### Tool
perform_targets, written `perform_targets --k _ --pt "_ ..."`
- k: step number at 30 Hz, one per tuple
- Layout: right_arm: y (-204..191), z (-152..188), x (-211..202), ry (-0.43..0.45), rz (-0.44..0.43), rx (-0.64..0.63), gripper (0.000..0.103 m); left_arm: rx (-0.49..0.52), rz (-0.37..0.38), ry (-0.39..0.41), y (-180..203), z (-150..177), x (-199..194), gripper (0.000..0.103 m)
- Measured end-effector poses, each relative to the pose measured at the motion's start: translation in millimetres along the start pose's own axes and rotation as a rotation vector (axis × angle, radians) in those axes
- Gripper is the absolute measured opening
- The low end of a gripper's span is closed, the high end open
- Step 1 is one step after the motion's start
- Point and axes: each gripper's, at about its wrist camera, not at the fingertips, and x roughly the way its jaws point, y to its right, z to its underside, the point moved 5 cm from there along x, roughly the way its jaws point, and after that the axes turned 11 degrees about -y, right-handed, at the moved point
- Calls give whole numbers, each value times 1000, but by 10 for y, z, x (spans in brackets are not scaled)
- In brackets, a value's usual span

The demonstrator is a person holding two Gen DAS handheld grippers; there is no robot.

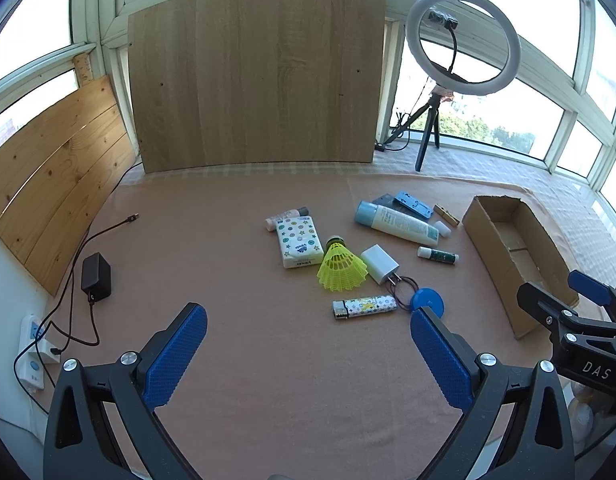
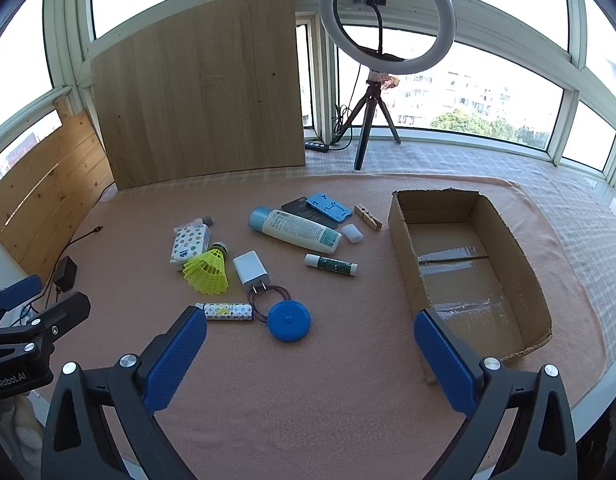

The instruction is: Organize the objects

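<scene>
Both grippers are hovering low over the near edge of the desk (image 2: 308, 420), nothing lifted yet. The left gripper (image 1: 308, 360) is holding its fingers (image 1: 176, 360) spread wide and empty; the right gripper (image 2: 310, 360) is doing the same, probably so either can drop over an item. The cardboard box (image 2: 524, 280) is lying open and empty along the right edge, seemingly waiting as the collecting bin. The clutter is sitting mid-desk: shuttlecock (image 2: 208, 274), white charger (image 2: 250, 270), lighter (image 2: 230, 312), blue round case (image 2: 289, 321), lotion bottle (image 2: 296, 230), tissue pack (image 2: 189, 242) and lip balm (image 2: 331, 265), all outside the box.
</scene>
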Motion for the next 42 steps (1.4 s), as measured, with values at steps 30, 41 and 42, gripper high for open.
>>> perform_targets --k 30,41,42 --pt "24 35 253 -73 -31 -3 103 18 25 -28 50 7 244 103" --pt "60 55 564 -139 -49 -32 103 73 55 -95 104 8 690 103" --pt "57 61 606 -147 -51 -39 103 85 58 -106 120 7 752 103"
